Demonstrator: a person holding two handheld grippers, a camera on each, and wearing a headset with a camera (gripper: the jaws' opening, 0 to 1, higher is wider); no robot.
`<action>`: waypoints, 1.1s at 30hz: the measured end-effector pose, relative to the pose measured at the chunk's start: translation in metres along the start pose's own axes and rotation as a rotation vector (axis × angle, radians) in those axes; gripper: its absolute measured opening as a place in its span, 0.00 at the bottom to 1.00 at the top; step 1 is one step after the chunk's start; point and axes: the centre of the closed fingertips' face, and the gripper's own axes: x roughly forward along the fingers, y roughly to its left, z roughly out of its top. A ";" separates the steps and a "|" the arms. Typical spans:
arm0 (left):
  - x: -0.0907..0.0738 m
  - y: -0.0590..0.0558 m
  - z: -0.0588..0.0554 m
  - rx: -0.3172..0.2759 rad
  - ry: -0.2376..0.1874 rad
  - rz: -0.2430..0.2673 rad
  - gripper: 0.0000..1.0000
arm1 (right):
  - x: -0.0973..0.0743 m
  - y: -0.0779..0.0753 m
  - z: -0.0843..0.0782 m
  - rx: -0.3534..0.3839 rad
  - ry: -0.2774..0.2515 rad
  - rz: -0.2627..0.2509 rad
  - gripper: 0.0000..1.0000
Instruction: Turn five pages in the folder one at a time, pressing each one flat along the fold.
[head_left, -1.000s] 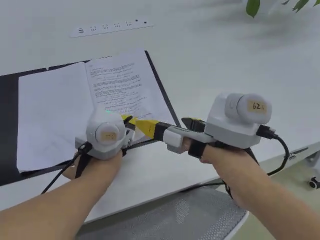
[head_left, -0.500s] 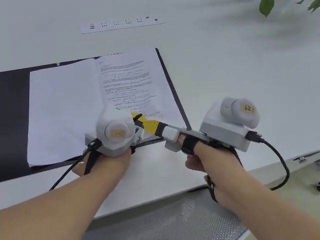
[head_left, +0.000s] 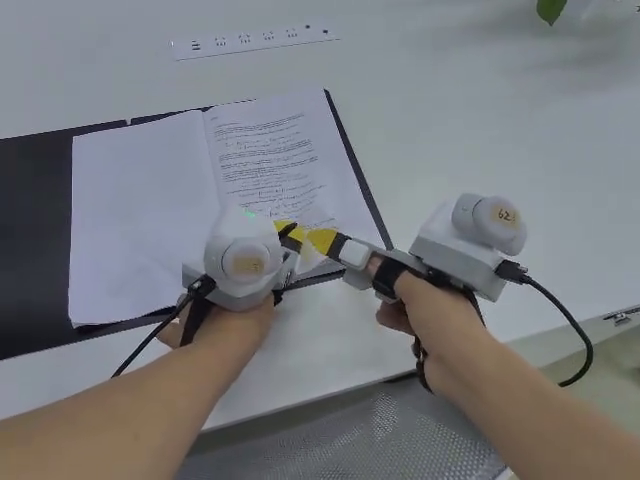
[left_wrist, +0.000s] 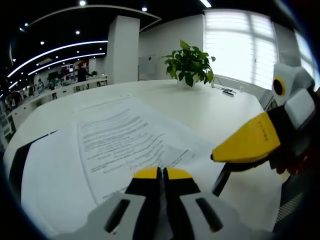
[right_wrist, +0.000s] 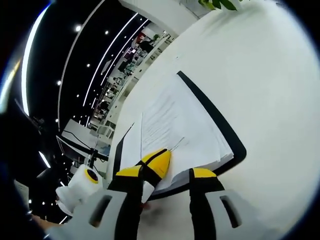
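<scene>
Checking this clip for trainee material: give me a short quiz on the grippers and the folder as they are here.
1. True or false: the left gripper is shut.
2. The right gripper is open, with its jaws at: A) the near edge of the printed page; B) the power strip; C) the plant.
3. Fill in: in the folder, the left page looks ____ (printed or blank).
Key: 1 true; 2 A; 3 blank.
</scene>
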 end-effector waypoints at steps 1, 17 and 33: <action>0.000 0.000 0.000 0.000 0.000 0.000 0.02 | 0.001 -0.004 0.002 -0.002 -0.010 -0.022 0.30; -0.001 -0.001 0.001 -0.069 0.019 0.019 0.03 | 0.000 -0.018 0.006 0.092 -0.049 -0.065 0.00; -0.055 0.012 0.022 -0.189 0.000 0.008 0.18 | -0.021 0.029 0.011 0.063 -0.107 0.050 0.00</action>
